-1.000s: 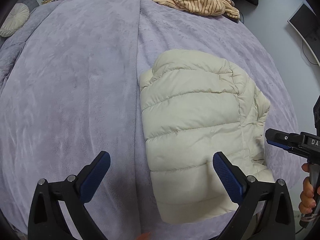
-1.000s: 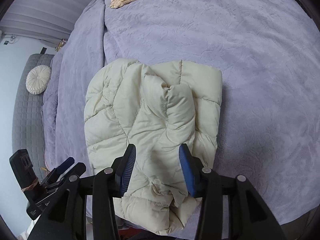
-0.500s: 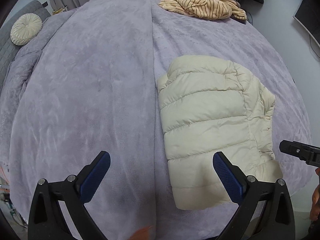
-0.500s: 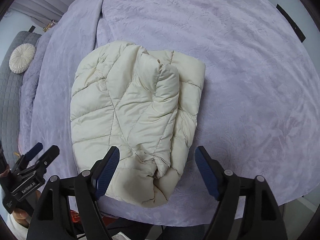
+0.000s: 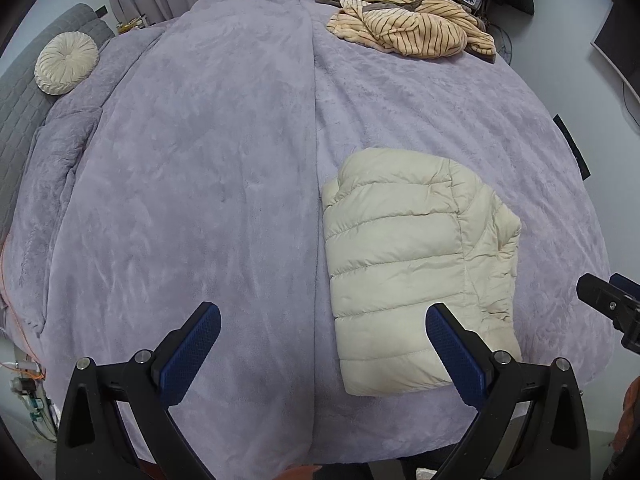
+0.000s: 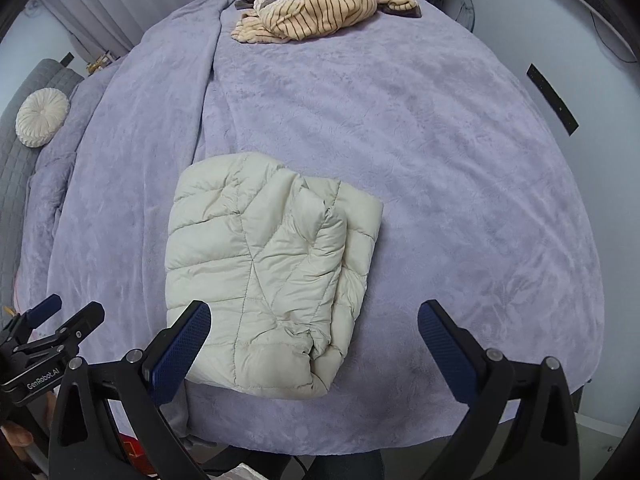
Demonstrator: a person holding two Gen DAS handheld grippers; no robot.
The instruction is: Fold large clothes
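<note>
From the left wrist, the left tool [image 5: 320, 344] is hanging wide open over bare blanket with nothing between its pads. The cream puffer jacket [image 5: 404, 276], folded into a compact block, is lying on the bed [image 5: 200, 160] ahead and to the right of this tool, its long axis running away from the camera; only the tool's right finger is overlapping its near corner. The right tool [image 5: 612, 304] is peeking in at the right edge, just past the jacket's sleeve side.

From the right wrist, the right tool [image 6: 316, 344] is spreading its jaws, gripping nothing. The jacket [image 6: 264, 272] is sitting ahead and left of centre, its bunched sleeve edge lying between the fingers, so this tool looks the nearer one. A striped garment [image 6: 320, 12] is waiting at the far end, well apart.
</note>
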